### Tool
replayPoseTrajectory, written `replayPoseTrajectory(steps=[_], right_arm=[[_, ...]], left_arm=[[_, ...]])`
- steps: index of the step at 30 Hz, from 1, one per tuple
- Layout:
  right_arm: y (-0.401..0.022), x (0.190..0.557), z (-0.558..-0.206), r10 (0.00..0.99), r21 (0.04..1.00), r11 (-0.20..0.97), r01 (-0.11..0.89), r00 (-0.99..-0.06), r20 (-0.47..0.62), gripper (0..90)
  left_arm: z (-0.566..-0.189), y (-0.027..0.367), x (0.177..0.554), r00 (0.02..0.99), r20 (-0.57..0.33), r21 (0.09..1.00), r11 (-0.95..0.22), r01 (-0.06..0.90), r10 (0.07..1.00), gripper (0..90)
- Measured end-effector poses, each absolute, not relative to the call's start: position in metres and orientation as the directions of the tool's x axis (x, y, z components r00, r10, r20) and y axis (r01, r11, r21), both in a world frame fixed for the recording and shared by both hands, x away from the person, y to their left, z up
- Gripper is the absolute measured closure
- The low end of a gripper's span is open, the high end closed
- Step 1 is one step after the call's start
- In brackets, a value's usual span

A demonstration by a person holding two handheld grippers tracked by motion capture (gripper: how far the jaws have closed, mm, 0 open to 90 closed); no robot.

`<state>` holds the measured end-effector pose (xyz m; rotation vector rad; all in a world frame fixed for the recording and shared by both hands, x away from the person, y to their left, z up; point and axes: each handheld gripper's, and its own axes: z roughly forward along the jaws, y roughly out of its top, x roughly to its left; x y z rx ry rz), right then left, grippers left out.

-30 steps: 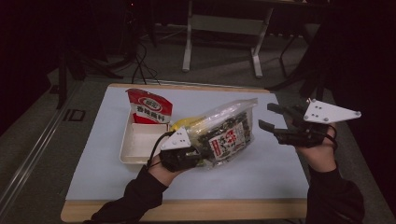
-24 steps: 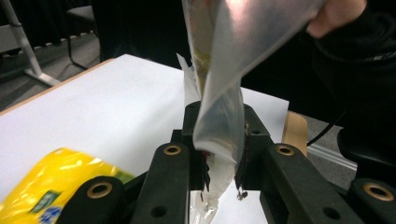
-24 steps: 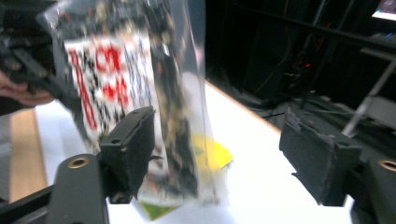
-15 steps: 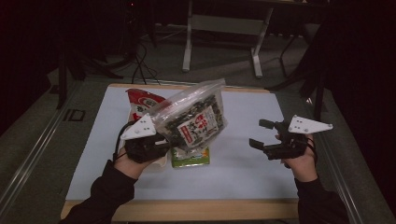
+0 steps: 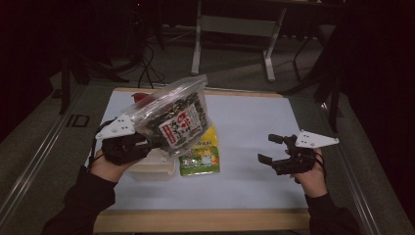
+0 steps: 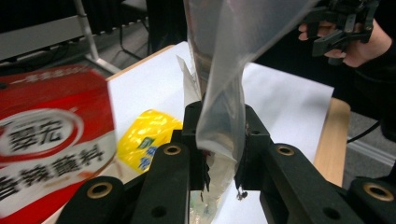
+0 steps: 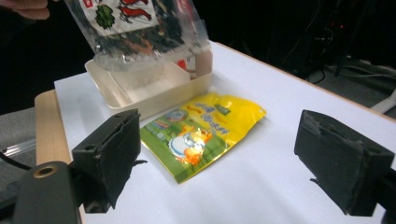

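A clear bag of dark seaweed snack with a red and white label hangs tilted above the white tray. My left gripper is shut on the bag's bottom edge; the clear film rises from between the jaws of the left gripper. A yellow and green packet lies flat on the table just right of the tray. My right gripper hovers low at the right, apart from everything. Its jaws have just been opening and stand open with nothing between them; beyond the right gripper lies the yellow packet.
A red packet stands close at the left in the left gripper view, and its red top peeks out behind the bag. The white sheet covers the tabletop, with a wooden edge at the front. Metal stand legs rise behind the table.
The left gripper has lifted the seaweed bag up and to the left, uncovering the yellow packet. The right hand has sunk toward the table and its jaws have spread wider.
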<state>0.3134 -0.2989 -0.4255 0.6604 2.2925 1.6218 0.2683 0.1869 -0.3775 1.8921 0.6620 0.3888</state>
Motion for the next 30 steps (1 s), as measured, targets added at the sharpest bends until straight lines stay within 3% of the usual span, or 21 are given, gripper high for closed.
replayPoseTrajectory(steps=[14,30], right_arm=[[-0.308,0.314,-0.435,0.495,0.938,0.253,0.238,-0.864,0.086,14.6],[-0.310,0.316,-0.440,0.496,0.936,0.246,0.253,-0.862,0.103,14.7]], left_arm=[[-0.382,0.240,0.263,0.721,-0.033,0.886,-0.313,0.341,0.692,79.0],[-0.395,0.254,0.276,0.729,-0.036,0.829,-0.387,0.403,0.683,79.0]])
